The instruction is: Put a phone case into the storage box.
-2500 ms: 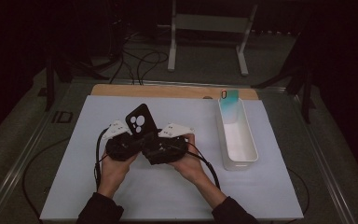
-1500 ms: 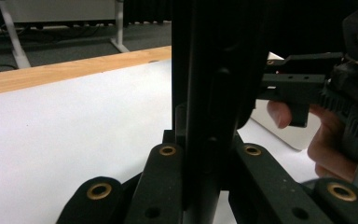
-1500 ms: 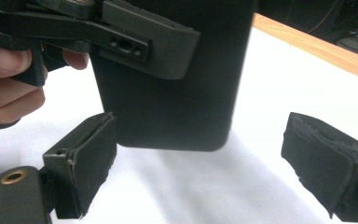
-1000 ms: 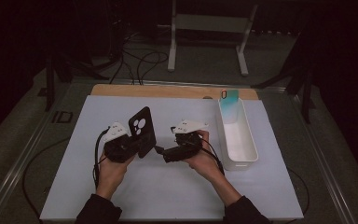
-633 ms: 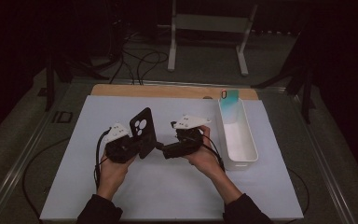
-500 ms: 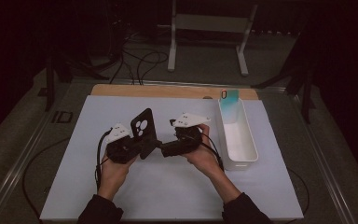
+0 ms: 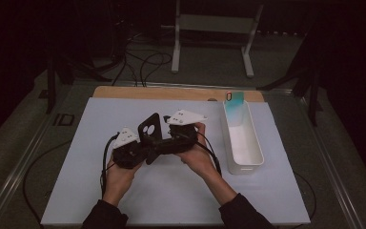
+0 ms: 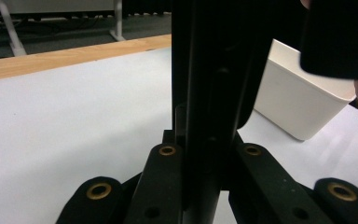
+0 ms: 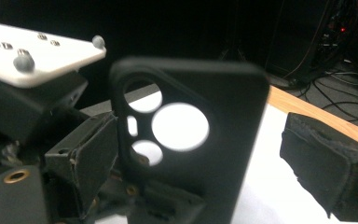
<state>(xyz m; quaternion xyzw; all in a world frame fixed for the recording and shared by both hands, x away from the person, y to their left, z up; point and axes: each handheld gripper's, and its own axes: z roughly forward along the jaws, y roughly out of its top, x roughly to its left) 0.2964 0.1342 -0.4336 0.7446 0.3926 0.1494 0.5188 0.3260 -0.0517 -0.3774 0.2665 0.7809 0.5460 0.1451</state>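
High view: the left gripper (image 7: 142, 151) is clamped on a black soft phone case (image 7: 150, 132); the right gripper (image 7: 156, 144) stands open around it.

Both forearms reach in from below, the left gripper (image 7: 142, 149) clamped shut and the right gripper (image 7: 158, 144) (jaws spread) meeting it mid-table.

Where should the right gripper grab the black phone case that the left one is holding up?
Take the phone case by its free long edge, below the camera cutouts, coming from the side opposite the left gripper. It stands upright and thin, so the right gripper can straddle that edge.
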